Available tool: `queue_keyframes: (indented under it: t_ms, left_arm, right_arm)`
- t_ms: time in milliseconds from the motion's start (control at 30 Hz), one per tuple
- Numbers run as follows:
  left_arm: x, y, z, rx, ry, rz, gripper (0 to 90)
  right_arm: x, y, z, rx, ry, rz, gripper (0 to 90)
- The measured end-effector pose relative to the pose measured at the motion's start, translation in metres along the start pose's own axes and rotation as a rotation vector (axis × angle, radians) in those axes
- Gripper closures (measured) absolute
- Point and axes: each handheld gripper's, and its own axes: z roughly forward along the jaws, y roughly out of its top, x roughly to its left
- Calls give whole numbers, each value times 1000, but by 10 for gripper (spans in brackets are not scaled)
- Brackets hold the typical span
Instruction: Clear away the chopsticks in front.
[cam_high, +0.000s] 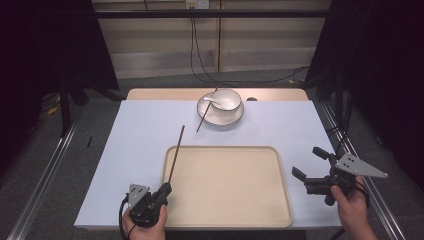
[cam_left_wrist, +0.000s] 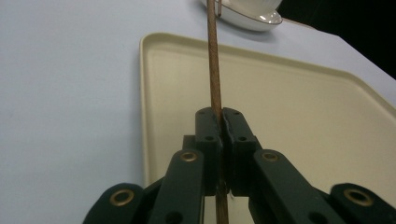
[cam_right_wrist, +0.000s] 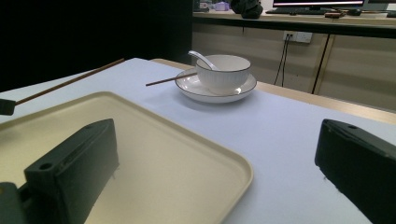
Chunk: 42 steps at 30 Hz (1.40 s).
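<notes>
Your left gripper (cam_high: 164, 190) is clamped on one end of a chopstick (cam_high: 176, 154) that slants over the tray's (cam_high: 280, 175) rim toward twelve o'clock. It's light, stiff and thin, likely to pivot, so grip nearer the middle. Your right gripper (cam_high: 306, 172) waits, jaws apart, at the tray's three o'clock. The smooth pale table (cam_high: 135, 145) is roomy; the bowl (cam_high: 226, 99) sits at twelve.

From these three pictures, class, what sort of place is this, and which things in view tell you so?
Probably a lab or office set up for recording: dark curtains flank the table, metal rails run alongside it, and a desk with a monitor stands behind.
</notes>
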Motion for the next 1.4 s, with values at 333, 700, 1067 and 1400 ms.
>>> queue_keyframes:
  t_ms: [333, 700, 1067, 1400]
  left_arm:
    - [0, -9, -6, 17, -5, -14, 861]
    - [-2, -12, -4, 63, 0, 6, 860]
    - [-7, -15, -2, 88, -21, 15, 855]
    - [-8, -16, -6, 76, -31, 28, 853]
  right_arm:
    - [-1, 0, 0, 7, 5, -16, 0]
    - [0, 0, 1, 0, 8, -13, 0]
    - [-1, 1, 0, -5, 7, -12, 0]
    - [-1, 1, -1, -7, 15, -15, 0]
